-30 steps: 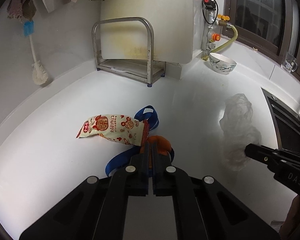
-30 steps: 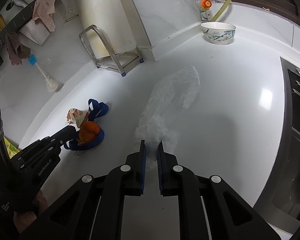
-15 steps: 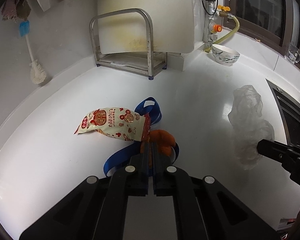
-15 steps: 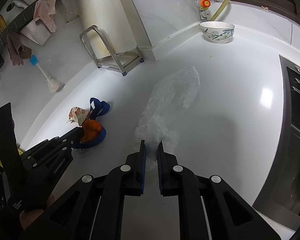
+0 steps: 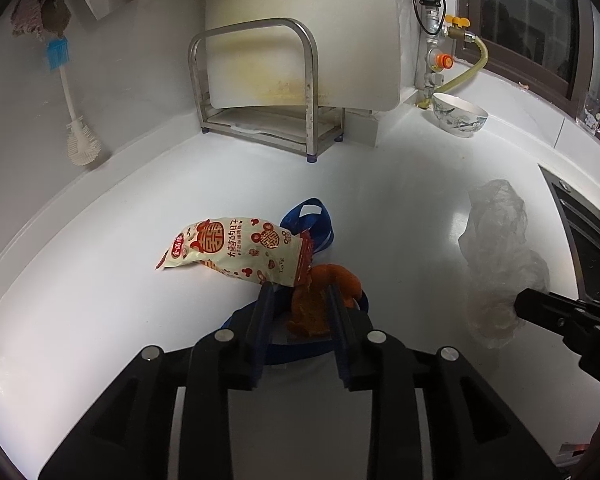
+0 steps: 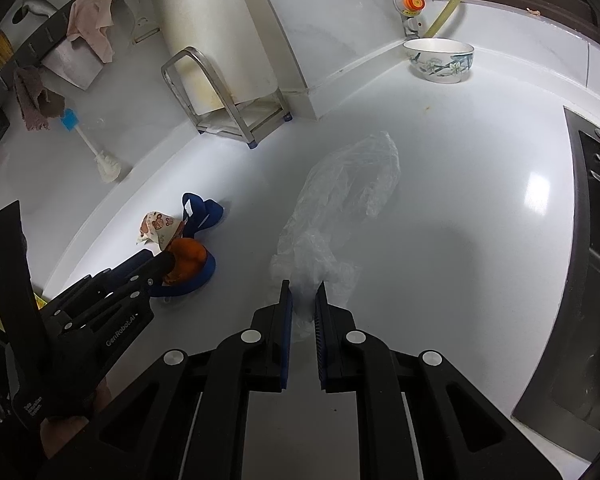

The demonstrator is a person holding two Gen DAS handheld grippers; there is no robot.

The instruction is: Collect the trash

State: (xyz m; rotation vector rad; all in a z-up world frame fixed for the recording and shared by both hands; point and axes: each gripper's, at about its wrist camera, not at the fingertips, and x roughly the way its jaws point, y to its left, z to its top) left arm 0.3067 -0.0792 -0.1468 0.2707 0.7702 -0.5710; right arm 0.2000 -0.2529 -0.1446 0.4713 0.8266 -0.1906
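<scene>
Two claws | left claw [image 5: 299, 300] just opening around orange peel [image 5: 320, 300] | right claw [image 6: 303, 300] pinching clear bag [image 6: 340, 196]

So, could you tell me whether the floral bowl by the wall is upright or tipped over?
Upright: the bowl stands on its base with its rim facing up; contents cannot tell.

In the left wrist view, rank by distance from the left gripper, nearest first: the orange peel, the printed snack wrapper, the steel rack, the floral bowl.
1. Orange peel: between the fingers of the left gripper, whose jaws have just been opening.
2. Printed snack wrapper: just beyond, to the left.
3. Steel rack: at the back wall, centre.
4. Floral bowl: back corner, right.
</scene>
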